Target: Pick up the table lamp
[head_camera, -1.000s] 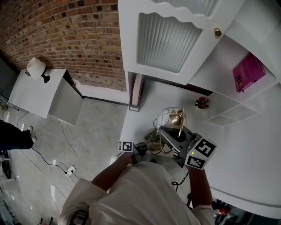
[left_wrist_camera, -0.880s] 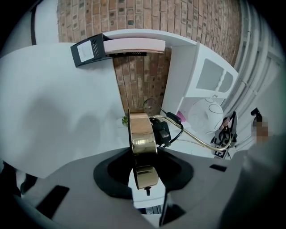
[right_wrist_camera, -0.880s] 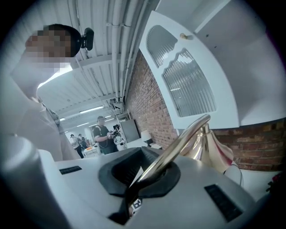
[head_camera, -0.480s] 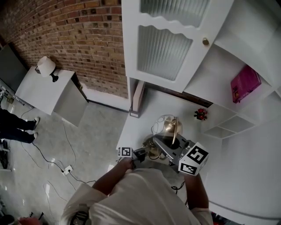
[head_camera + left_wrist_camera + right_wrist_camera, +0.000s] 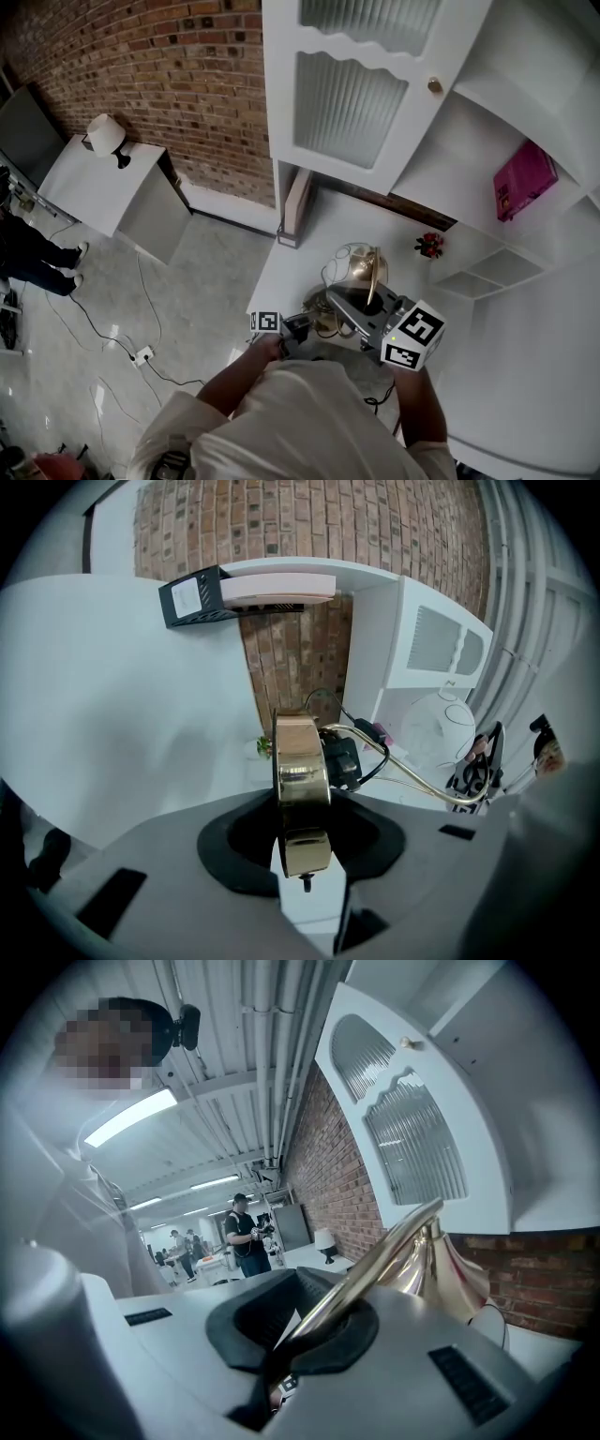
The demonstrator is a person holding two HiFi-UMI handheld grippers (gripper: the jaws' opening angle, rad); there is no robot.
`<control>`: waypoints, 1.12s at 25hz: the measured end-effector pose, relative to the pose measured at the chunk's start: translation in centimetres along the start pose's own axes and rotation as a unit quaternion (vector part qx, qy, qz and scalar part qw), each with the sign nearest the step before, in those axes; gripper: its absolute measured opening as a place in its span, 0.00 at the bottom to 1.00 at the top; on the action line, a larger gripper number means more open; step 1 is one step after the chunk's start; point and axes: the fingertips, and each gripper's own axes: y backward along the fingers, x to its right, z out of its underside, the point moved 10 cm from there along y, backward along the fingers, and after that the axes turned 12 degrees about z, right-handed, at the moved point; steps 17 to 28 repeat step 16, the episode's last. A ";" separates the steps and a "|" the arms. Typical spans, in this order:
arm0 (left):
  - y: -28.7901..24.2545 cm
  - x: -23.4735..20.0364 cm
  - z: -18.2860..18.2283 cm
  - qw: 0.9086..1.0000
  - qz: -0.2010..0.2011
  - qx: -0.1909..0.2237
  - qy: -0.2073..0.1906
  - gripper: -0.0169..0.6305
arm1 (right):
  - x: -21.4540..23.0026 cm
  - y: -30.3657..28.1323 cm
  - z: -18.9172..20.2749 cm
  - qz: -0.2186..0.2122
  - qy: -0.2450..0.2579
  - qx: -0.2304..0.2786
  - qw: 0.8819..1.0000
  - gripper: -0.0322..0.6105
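The table lamp (image 5: 364,269) has a round gold base, a curved gold stem and a white glass shade, and it lies tipped on its side above the white counter (image 5: 309,234). My left gripper (image 5: 302,855) is shut on the gold base (image 5: 300,771), which stands edge-on between the jaws. The shade (image 5: 437,726) and the black plug (image 5: 343,756) show beyond the base. My right gripper (image 5: 309,1326) is shut on the stem (image 5: 380,1255), just below the gold socket cone (image 5: 441,1279). In the head view the left gripper (image 5: 298,328) and the right gripper (image 5: 364,309) flank the lamp.
A white cabinet with a ribbed glass door (image 5: 356,94) stands open over the counter. A pink box (image 5: 523,178) sits on a shelf and a small red flower (image 5: 430,245) on the counter. A flat box (image 5: 294,208) leans against the brick wall. People (image 5: 246,1232) stand far off.
The right gripper and the lamp have drifted a little to the left in the head view, which has itself shifted. Both grips hold as before.
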 end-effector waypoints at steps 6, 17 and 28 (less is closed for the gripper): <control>-0.2 -0.1 0.4 1.000 0.002 0.008 0.009 0.24 | 0.1 0.4 0.3 -0.004 0.003 0.000 1.000 0.07; -0.1 -0.4 0.5 1.000 0.006 0.014 0.010 0.24 | -0.1 0.5 0.5 -0.006 0.003 0.000 1.000 0.07; -0.1 -0.4 0.5 1.000 0.006 0.014 0.010 0.24 | -0.1 0.5 0.5 -0.006 0.003 0.000 1.000 0.07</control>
